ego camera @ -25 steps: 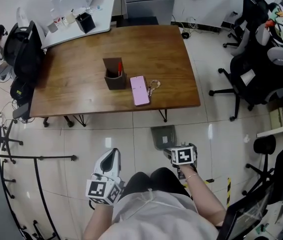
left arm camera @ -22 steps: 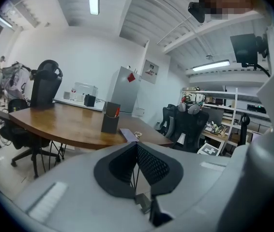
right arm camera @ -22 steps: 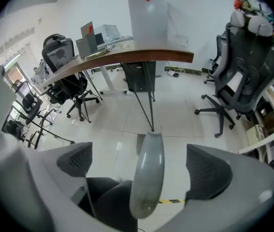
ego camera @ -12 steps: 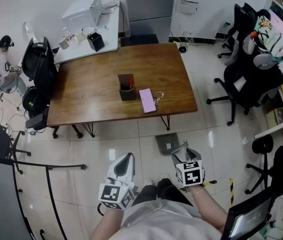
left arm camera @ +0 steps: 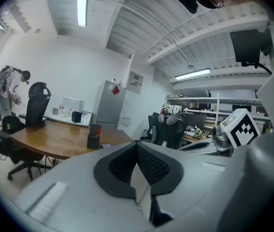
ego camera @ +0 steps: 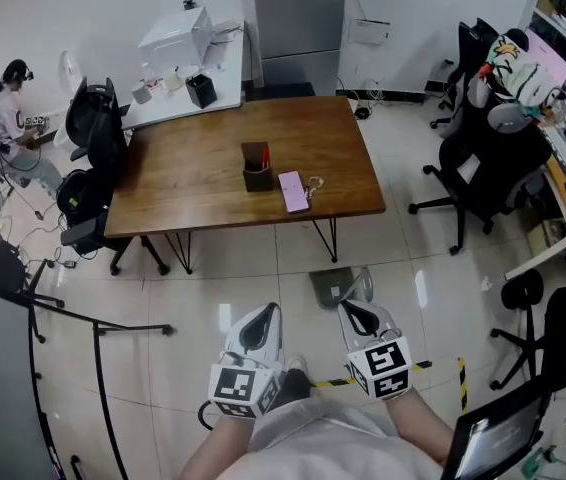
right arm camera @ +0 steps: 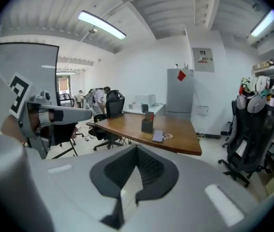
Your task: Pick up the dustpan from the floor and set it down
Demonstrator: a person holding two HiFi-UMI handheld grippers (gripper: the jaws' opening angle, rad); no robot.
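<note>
Dustpan (ego camera: 335, 286) on floor (ego camera: 433, 268), head view only; own views: left tool (left arm camera: 138, 146), right tool (right arm camera: 137, 150) closed, empty.

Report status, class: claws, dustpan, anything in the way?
Left claw shut, empty. Right claw shut, empty. Dustpan on floor, ungripped, just ahead of right claw. Nothing seen blocking it.

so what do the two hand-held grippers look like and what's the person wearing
Both the left hand-held gripper and the right hand-held gripper are smooth pale grey with black ribbed pads, each carrying a white cube with black square markers. The person wears a white top.
</note>
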